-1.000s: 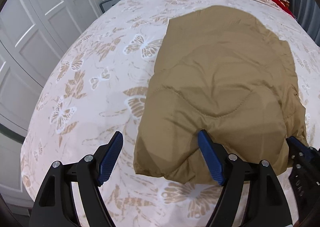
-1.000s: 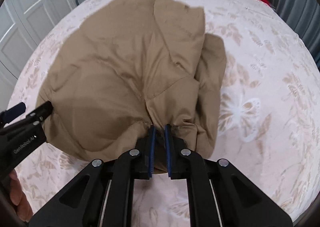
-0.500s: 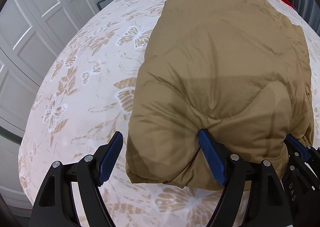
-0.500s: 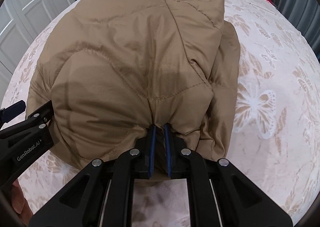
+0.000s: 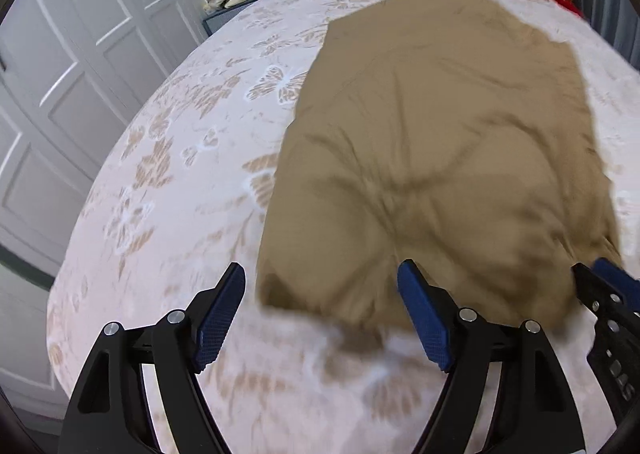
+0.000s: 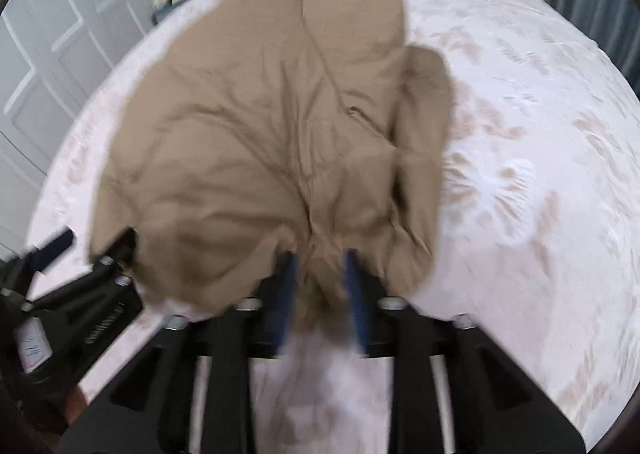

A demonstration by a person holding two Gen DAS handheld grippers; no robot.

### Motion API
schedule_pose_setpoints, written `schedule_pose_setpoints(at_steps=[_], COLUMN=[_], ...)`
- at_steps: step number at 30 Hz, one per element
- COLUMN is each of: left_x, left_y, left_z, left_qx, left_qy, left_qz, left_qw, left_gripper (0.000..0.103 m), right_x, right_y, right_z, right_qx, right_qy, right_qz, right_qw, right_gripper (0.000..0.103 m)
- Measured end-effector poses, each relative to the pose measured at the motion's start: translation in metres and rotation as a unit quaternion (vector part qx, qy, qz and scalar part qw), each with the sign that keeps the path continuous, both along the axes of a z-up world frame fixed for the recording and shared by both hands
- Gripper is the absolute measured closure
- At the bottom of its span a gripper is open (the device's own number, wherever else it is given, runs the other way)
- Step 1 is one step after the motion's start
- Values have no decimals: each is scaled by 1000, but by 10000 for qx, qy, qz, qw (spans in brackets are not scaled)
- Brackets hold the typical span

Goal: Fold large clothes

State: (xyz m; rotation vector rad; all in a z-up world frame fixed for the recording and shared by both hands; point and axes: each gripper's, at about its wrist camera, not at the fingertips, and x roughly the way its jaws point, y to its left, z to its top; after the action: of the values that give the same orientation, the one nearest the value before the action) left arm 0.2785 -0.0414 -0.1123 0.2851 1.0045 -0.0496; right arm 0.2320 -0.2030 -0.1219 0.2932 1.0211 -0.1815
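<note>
Right wrist view shows my right gripper (image 6: 320, 278) with its jaws opening, a bunch of the tan quilted jacket (image 6: 272, 134) lying between the blue pads; the frame is too blurred to say whether the pads touch it, but they no longer look pressed on it. The jacket lies in a folded heap on the bed (image 6: 540, 134), its near edge at my fingertips and a narrower flap showing along its right side. In the left wrist view my left gripper (image 5: 320, 306) stands wide apart and holds nothing: its right pad (image 5: 424, 314) sits at the jacket's (image 5: 440, 154) near edge and its left pad is over bare bedspread (image 5: 172, 182). I judge this to be the release after laying a fold. To do it well, I should let the jaws part fully before drawing back, and pull away low and straight so no fabric drags with the pads. The padded cloth is puffy and may spring up, so pressing the near edge flat afterwards seems wise.
</note>
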Motion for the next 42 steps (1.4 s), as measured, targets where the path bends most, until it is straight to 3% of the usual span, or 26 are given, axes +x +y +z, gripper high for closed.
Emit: schedule_pose_setpoints(at_steps=[2, 8, 13, 18, 26, 42], left_x=[-21, -91, -143, -178, -203, -217], left_y=[7, 28, 39, 47, 55, 72], left_z=[9, 14, 17, 23, 23, 33], left_qx=[-150, -303, -283, -261, -256, -229], left_qy=[-31, 31, -131, -403, -518, -734], left_qz=[51, 243, 209, 182, 217, 406], left_qw=[9999, 9992, 9993, 9987, 9981, 9962], left_gripper=[26, 21, 21, 21, 21, 22], right_x=[-31, -112, -161, -191, -218, -230], right_y=[8, 42, 57, 64, 75, 90], right_z=[17, 35, 43, 38, 36, 44], right_qx=[-188, -831, -1007, -965, -1019, -981], right_qy=[-196, -380, -586, -668, -742, -902], right_qz=[-5, 59, 83, -63, -136, -126], right_qw=[9996, 9958, 9932, 9931, 9919, 9910], right_gripper=[44, 25, 19, 19, 19, 19])
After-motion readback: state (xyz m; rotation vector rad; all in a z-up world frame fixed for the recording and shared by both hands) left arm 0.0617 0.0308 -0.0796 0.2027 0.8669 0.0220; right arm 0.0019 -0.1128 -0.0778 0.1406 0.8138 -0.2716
